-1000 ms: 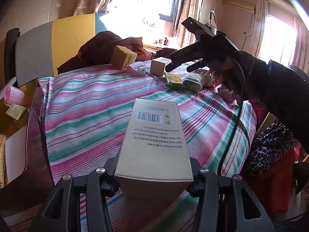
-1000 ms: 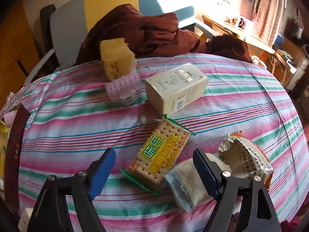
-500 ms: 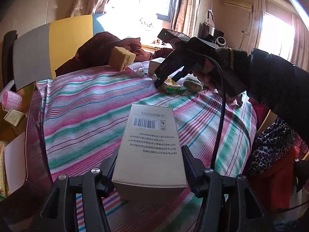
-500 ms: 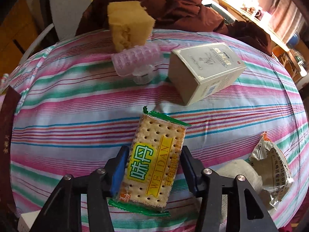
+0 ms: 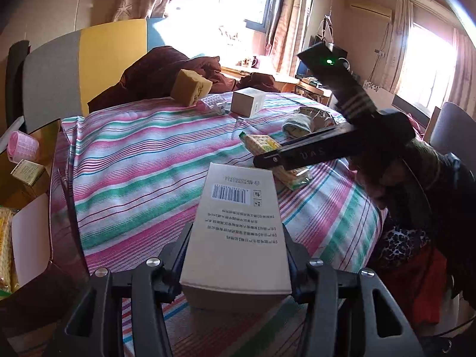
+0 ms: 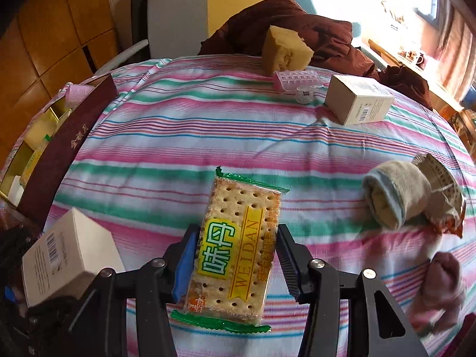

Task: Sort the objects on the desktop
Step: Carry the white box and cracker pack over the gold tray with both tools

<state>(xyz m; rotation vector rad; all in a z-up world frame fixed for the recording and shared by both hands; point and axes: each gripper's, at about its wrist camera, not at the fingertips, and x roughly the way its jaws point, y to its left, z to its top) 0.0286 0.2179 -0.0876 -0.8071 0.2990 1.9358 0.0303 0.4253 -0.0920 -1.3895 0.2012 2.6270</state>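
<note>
Honestly, the right gripper has its jaws pinched on the cracker pack over the striped counter, the left gripper clamps a barcoded box, and squeezing harder could crush the crackers.

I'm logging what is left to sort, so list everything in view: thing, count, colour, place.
cracker packet: 1, green-edged, between the right gripper's fingers
barcode box: 1, pale grey, in the left gripper
small carton: 1, cream, far side of the cloth
sponge: 1, yellow, far edge
hair roller: 1, pink, below the sponge
rolled sock: 1, beige-grey, right
snack wrapper: 1, crumpled, behind the sock
sorting box: 1, maroon, left
striped cloth: 1, pink-green
left gripper: black, shut
right gripper: black, shut
</note>
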